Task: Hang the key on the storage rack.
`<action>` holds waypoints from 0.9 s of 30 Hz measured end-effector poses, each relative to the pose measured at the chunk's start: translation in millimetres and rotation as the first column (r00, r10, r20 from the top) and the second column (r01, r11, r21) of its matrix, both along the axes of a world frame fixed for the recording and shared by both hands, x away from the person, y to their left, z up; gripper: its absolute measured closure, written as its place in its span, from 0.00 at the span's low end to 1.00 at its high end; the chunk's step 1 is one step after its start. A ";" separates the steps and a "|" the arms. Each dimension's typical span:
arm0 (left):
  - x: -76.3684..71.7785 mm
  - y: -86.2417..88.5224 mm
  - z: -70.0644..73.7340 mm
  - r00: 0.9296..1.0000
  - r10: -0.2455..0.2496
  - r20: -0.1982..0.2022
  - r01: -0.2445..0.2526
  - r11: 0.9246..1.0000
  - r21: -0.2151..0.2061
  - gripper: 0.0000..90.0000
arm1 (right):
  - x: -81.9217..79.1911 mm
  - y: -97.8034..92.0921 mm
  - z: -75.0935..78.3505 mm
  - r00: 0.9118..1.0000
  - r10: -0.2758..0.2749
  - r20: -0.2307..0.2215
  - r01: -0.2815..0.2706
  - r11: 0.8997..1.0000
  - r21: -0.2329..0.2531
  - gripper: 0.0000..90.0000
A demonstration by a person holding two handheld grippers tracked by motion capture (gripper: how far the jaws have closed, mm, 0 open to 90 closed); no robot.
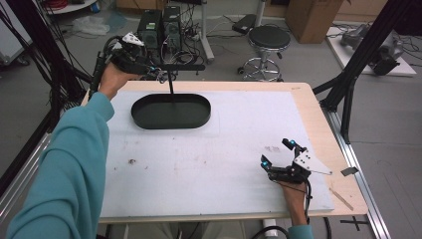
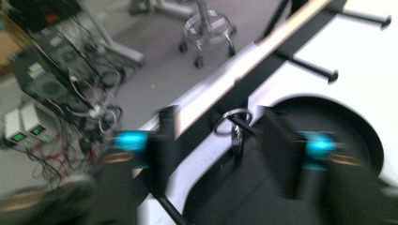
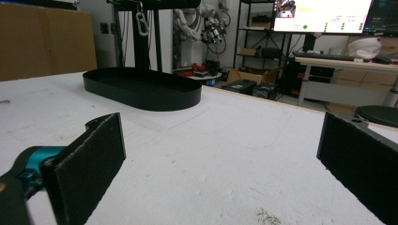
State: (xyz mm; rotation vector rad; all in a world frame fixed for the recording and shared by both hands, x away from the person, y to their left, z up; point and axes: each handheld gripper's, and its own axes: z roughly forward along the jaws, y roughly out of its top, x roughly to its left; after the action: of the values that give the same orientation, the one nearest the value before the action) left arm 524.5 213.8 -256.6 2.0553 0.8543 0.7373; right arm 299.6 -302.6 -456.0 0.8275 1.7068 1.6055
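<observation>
Left claw [image 1: 158, 73], jaws spread, hovers at a silver carabiner [image 2: 233, 123] hanging over the black oval metal tray [image 1: 171, 119]; right claw [image 1: 278, 154] rests spread on the white tabletop [image 1: 209, 164].

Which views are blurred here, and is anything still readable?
Left gripper view: heavy motion blur, though the carabiner between the left gripper jaws stays readable. Right gripper view: sharp tray, near jaws soft. High view: even light, slightly soft.

One black tray [image 1: 149, 119]; one stand [image 1: 171, 79]; seemingly one carabiner [image 3: 141, 23]; two grippers [image 1: 279, 158].
</observation>
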 end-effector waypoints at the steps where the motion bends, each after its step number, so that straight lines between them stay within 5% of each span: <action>1: -4.0 0.9 1.7 1.000 -0.008 0.029 0.009 1.000 -0.017 0.37 | -0.6 -0.4 0.0 1.000 0.000 -0.010 0.000 1.000 0.008 0.01; 3: -13.9 4.3 3.9 0.993 -0.034 0.109 0.040 0.997 -0.058 0.32 | 0.0 -1.5 -0.2 1.000 0.001 -0.009 -0.001 1.000 0.018 0.01; 6: -28.9 9.6 4.7 0.981 -0.045 0.191 0.069 0.990 -0.124 0.03 | -0.3 -2.6 -0.5 1.000 -0.003 -0.008 0.003 1.000 0.028 0.01; 8: -40.9 13.9 5.3 0.971 -0.054 0.235 0.087 0.988 -0.130 0.02 | -0.4 -3.3 -0.8 1.000 -0.007 -0.002 0.007 0.999 0.035 0.01; 14: -81.4 29.5 -7.5 0.954 -0.094 0.284 0.165 0.958 -0.236 0.02 | -1.9 -4.8 -1.5 1.000 -0.006 -0.001 0.006 0.998 0.055 0.01; 24: -161.2 56.2 -70.5 0.934 -0.098 0.345 0.222 0.914 -0.341 0.02 | -1.4 -4.7 -1.4 1.000 -0.005 0.007 0.005 0.999 0.050 0.01; 27: -183.5 61.3 -93.3 0.938 -0.105 0.330 0.234 0.895 -0.379 0.02 | -1.2 -4.9 -1.4 1.000 -0.005 0.003 0.005 0.999 0.054 0.01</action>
State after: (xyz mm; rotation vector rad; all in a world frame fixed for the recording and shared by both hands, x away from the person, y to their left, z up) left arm 341.0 275.0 -350.0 1.5642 0.5837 0.6816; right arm 298.4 -307.5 -457.4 0.8541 1.6643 1.6553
